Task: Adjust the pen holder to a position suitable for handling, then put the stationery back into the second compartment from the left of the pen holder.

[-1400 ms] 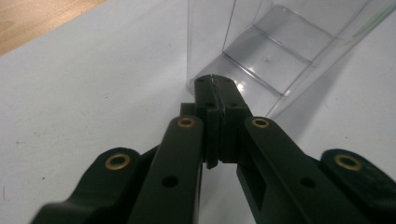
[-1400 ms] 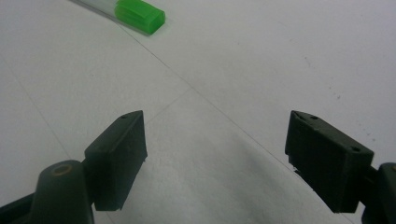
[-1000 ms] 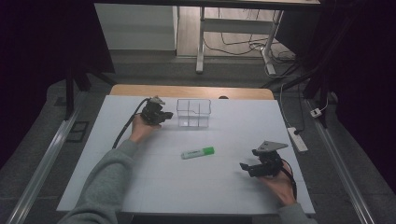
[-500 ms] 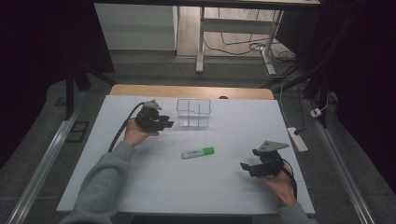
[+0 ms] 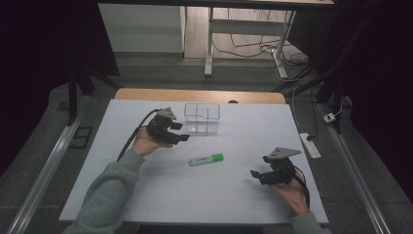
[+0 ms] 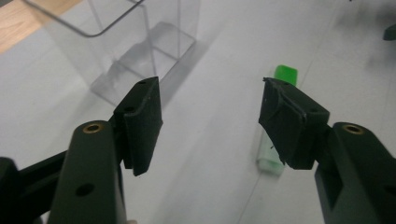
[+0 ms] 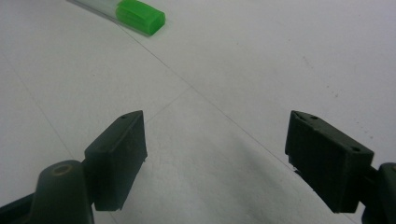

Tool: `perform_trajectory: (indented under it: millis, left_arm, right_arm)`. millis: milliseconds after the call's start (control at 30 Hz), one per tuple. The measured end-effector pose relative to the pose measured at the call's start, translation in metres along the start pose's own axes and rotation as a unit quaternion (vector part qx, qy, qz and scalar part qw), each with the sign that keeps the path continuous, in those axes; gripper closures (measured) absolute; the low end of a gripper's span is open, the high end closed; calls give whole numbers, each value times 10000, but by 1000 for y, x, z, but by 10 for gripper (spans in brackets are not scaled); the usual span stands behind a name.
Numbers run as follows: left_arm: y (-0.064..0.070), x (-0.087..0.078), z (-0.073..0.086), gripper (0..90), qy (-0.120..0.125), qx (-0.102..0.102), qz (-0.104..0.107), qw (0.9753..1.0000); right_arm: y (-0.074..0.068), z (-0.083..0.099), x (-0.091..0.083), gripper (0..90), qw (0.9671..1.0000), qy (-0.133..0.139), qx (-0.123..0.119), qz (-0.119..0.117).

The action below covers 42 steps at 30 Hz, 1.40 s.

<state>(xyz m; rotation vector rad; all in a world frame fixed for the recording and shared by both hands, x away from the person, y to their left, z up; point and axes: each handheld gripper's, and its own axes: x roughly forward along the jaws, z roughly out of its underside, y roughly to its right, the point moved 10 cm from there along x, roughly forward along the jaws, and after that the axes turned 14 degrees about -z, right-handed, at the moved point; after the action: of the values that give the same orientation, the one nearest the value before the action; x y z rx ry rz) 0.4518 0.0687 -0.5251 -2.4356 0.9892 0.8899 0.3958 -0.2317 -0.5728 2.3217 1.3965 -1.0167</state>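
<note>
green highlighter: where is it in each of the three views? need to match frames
High view: green highlighter lies mid-table, between the two grippers.
Left gripper view: right of centre, partly behind the right-hand jaw, green cap pointing away.
Right gripper view: top edge, left of centre, cap end showing.
Shared landmark: the white table surface under it.

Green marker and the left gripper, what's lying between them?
Nothing: bare white table separates the left gripper from the green marker, seen in the high view.

A green highlighter point(image 5: 206, 159), capped in brighter green, is laid flat near the middle of the white table point(image 5: 234, 204), its length angled slightly against the table's near edge.
</note>
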Motion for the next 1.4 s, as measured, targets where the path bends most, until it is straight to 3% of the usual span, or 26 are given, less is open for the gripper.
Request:
perform_trajectory:
  millis: [300, 533, 933, 1400]
  left_arm:
    - [23, 3, -12, 358, 56, 212, 217, 9995]
    - [33, 9, -18, 355, 48, 311, 248, 9992]
    - [54, 26, -19, 355, -289, 645, 424, 9966]
    - [73, 53, -21, 352, -637, 832, 598, 9927]
  right_arm:
    - [0, 0, 1, 201, 10000, -23, -13, -5]
    - [-1, 0, 0, 202, 10000, 6, 9, -30]
    - [-1, -1, 1, 203, 10000, 15, -8, -49]
    - [-2, -1, 0, 203, 10000, 35, 1, -49]
